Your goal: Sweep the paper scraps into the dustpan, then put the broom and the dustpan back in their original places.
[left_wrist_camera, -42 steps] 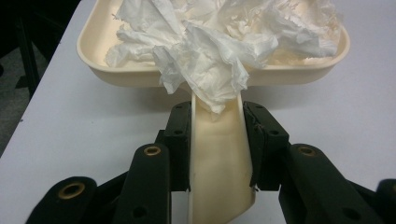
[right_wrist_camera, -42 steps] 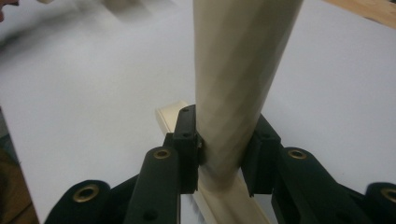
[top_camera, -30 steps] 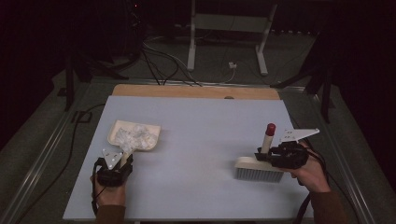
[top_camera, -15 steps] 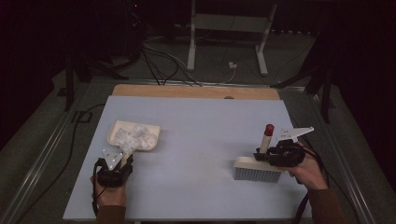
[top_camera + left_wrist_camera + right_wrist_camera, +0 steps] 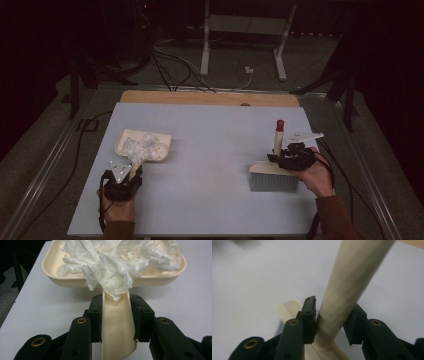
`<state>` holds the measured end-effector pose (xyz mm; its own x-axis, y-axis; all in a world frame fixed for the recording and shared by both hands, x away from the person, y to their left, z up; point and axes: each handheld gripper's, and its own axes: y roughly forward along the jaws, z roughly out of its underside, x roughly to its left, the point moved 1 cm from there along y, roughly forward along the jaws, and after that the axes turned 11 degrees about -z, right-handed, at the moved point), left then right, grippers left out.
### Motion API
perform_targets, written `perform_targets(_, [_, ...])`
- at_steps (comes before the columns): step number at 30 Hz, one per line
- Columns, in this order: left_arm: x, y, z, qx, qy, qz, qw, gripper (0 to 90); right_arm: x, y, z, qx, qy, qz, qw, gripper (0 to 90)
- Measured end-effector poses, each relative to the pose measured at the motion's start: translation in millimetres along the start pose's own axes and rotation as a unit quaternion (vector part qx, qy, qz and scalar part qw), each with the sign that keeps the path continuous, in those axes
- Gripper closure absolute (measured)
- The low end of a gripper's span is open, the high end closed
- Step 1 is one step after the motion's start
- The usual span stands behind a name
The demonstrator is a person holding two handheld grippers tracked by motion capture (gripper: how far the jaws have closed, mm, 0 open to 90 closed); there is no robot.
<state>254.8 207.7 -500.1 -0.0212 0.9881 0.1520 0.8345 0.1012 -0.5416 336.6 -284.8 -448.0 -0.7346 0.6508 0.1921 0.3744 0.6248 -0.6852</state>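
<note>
A cream dustpan point(image 5: 130, 137) point(image 5: 55, 272) lies at the table's left, piled with crumpled white tissue point(image 5: 142, 148) point(image 5: 112, 265). My left gripper point(image 5: 129, 172) point(image 5: 116, 315) is shut on the dustpan's flat handle point(image 5: 116, 327). At the right stands a cream brush point(image 5: 274, 177) with pale bristles on the table and a red-tipped handle point(image 5: 278, 135) rising upright. My right gripper point(image 5: 280, 157) point(image 5: 332, 320) is shut on that round handle point(image 5: 347, 290) just above the brush head point(image 5: 289, 308).
The pale blue table point(image 5: 210, 150) has a wooden strip point(image 5: 210, 98) along its far edge. Beyond it, cables point(image 5: 170, 65) and a metal stand point(image 5: 245, 30) sit on the dark floor. Metal rails point(image 5: 45, 165) run along both sides.
The brush and my right gripper have slid a little toward the near edge of the table. The left gripper and dustpan stay put.
</note>
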Motion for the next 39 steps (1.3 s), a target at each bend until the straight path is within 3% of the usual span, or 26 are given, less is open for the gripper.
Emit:
perform_targets(7, [-0.6, 0.3, 0.6, 0.002, 0.002, -0.001, 1.0000, 66.3, -4.7, 12.4, -0.5, 0.005, 0.010, 0.031, 0.9994, 62.6])
perform_targets(19, [-4.6, 2.1, 1.2, 0.006, 0.000, -0.004, 1.0000, 66.3, -19.1, 26.5, -0.7, 0.019, 0.048, 0.032, 0.9981, 62.5])
perform_targets(23, [-5.9, 4.0, 1.2, 0.010, 0.003, -0.002, 0.9999, 66.3, -27.0, 34.9, 0.7, 0.029, 0.074, 0.017, 0.9967, 62.4])
perform_targets(32, [-7.3, 5.3, 2.3, 0.012, 0.002, -0.003, 0.9999, 66.3, -33.8, 48.9, 5.9, 0.063, 0.099, 0.030, 0.9927, 61.8])
perform_targets(39, [-8.6, 8.3, 2.1, 0.015, -0.004, -0.007, 0.9999, 66.3, -33.9, 54.2, 7.0, 0.069, 0.114, 0.041, 0.9903, 62.5])
